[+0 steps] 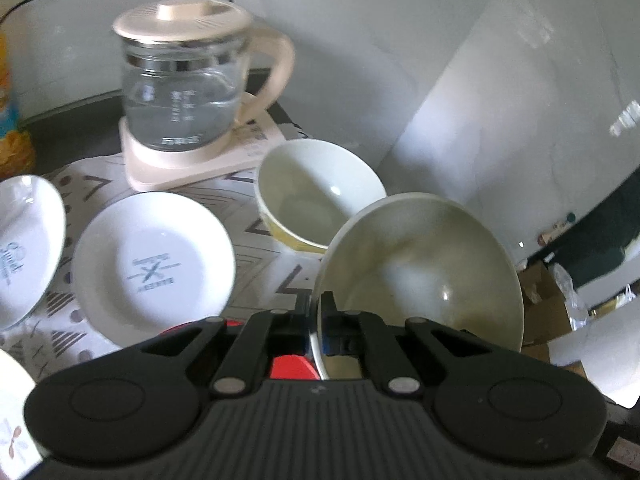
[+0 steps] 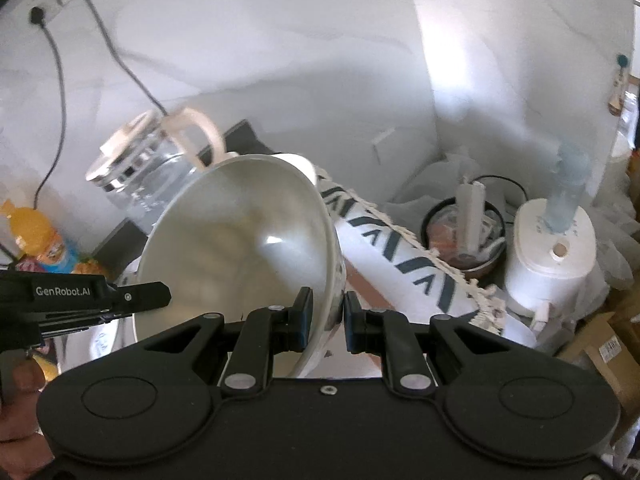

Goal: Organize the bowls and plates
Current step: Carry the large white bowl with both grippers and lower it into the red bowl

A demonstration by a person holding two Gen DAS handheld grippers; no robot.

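My left gripper [image 1: 318, 320] is shut on the near rim of a cream bowl [image 1: 420, 272], which hangs tilted above the patterned cloth [image 1: 276, 276]. A second bowl [image 1: 316, 192], yellow outside, stands on the cloth behind it. Two white printed plates [image 1: 152, 260] [image 1: 24, 248] lie to the left, and a third plate's edge [image 1: 12, 420] shows at the bottom left. My right gripper [image 2: 326, 312] is shut on the rim of a tilted cream bowl [image 2: 240, 240]. The left gripper [image 2: 100, 296] reaches that bowl's left edge; I cannot tell whether it is the same bowl.
A glass kettle [image 1: 180, 92] on a beige base stands at the back against the white wall. An orange bottle [image 2: 40, 240] stands at the left. Right of the cloth are a dark pot [image 2: 464, 232], a white appliance [image 2: 552, 256] and cardboard boxes [image 2: 600, 352].
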